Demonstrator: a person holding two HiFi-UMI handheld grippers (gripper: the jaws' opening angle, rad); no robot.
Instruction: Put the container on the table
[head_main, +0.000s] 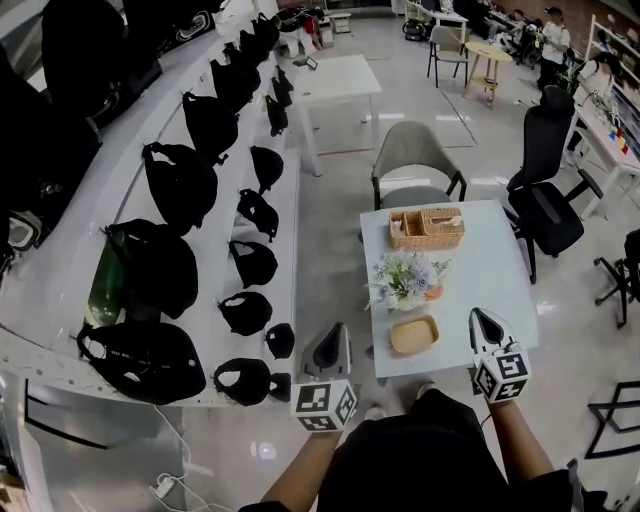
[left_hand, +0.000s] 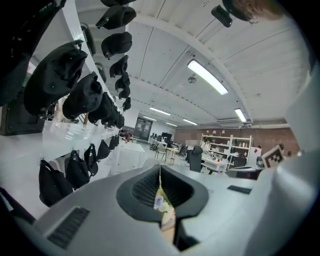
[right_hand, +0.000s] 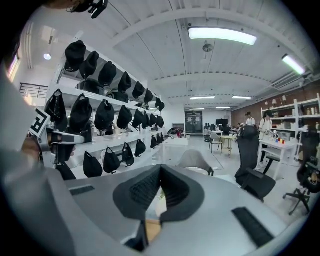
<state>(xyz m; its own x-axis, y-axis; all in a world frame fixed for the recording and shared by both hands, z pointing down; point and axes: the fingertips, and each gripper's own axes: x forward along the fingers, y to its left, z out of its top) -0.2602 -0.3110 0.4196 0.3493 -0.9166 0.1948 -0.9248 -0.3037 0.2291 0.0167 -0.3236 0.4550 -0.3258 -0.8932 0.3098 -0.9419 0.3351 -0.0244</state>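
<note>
A small wooden container (head_main: 414, 334) lies on the near end of the white table (head_main: 490, 270). Behind it stand a bunch of flowers (head_main: 408, 278) and a two-part wicker basket (head_main: 427, 228). My left gripper (head_main: 338, 330) hangs in the air left of the table's near corner, jaws shut, with nothing between them. My right gripper (head_main: 481, 314) is held over the table's near right edge, beside the wooden container and apart from it, with its jaws together and empty. Both grippers (left_hand: 160, 172) (right_hand: 160, 172) point roughly level, out into the room.
A long white shelf (head_main: 290, 250) with several black bags and caps runs along the left. A grey chair (head_main: 415, 160) stands at the table's far end and a black office chair (head_main: 545, 190) at its right. More tables and people are further back.
</note>
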